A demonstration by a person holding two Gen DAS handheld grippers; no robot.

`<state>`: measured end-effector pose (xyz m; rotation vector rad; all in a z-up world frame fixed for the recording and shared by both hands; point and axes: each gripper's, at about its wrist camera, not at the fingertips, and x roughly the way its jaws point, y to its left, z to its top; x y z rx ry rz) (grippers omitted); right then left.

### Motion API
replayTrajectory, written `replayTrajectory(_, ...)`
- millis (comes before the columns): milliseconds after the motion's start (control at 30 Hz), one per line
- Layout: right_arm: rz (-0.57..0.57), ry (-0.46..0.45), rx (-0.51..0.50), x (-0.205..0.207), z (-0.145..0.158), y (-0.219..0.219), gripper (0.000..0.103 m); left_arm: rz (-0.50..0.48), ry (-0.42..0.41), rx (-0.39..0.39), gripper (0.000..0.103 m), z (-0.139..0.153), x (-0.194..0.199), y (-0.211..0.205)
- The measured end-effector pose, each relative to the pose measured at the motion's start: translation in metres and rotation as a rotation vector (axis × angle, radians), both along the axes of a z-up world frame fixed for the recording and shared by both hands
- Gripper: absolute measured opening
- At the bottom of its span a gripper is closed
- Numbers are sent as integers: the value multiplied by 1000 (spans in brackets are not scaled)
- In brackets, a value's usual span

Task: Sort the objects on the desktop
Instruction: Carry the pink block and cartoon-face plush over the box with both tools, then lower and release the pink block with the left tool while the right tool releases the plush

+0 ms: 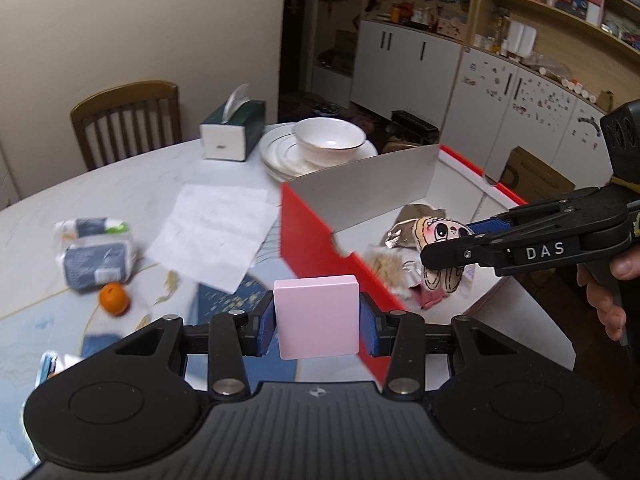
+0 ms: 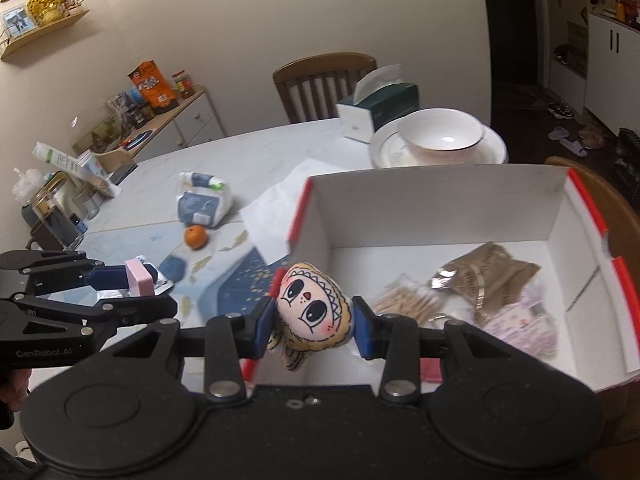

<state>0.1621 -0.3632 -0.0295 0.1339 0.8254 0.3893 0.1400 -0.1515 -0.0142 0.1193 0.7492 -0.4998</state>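
1. Pink block: clamped between the blue pads of the left tool, held off the tabletop just beside the near red wall of the box.
2. Cloth doll: gripped by the head between the pads of the right tool, hanging above the box's near edge, face toward the camera.
3. Box interior, right wrist view: a brown foil packet at 2 o'clock from the doll, a bag of cotton swabs at 3 o'clock, a pale purple packet beyond it.
4. Tabletop left of the box: white paper sheet touching the box wall, an orange at 9 o'clock from the block, tissue packs just behind the orange.
5. Far tabletop: a bowl on stacked plates, a green tissue box beside them at 10 o'clock.
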Motion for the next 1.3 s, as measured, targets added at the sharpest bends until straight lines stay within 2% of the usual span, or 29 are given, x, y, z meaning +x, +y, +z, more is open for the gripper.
replayTrajectory(433, -80, -5, -32, 15, -6, -49, 39, -108, 12, 55, 41, -7, 29, -56)
replayTrajectory(900, -145, 52, -113, 34, -37, -86, 39, -253, 44, 146, 41, -31, 63, -130)
replayTrajectory(1300, -127, 120, -150, 36, -63, -90, 39, -302, 173, 238, 41, -70, 88, -156)
